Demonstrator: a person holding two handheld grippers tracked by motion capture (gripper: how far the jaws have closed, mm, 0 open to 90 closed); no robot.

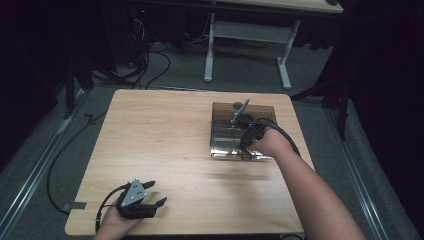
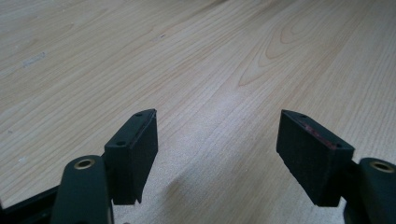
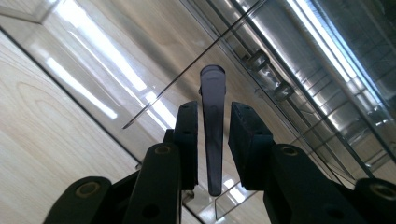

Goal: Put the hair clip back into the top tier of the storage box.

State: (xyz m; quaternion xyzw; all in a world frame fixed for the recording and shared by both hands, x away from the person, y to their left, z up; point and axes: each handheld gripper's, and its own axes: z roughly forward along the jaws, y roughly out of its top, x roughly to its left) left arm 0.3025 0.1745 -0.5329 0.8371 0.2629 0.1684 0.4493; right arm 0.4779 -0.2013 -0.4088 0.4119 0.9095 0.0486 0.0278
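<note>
A smoky clear plastic box [image 1: 220,109] stands on the right half of the wooden table [image 1: 165,130]. My right gripper [image 1: 243,122] reaches down into it from the person's right hand. In the right gripper view a dark, narrow see-through tab [image 3: 212,84] of the box stands upright between my right gripper's [image 3: 215,106] jaws. The left pad lies close against the tab, while a thin gap shows at the right pad, so the jaws are open around it. My left gripper [image 1: 156,192] rests near the table's front left corner. My left gripper [image 2: 218,119] is wide open over bare wood.
Ribbed clear walls and dividers of the box [image 3: 299,70] lie beyond the tab. A white-legged desk [image 1: 247,45] stands behind the table, with cables [image 1: 145,65] on the grey carpet. A black cable [image 1: 55,165] runs along the floor at the table's left.
</note>
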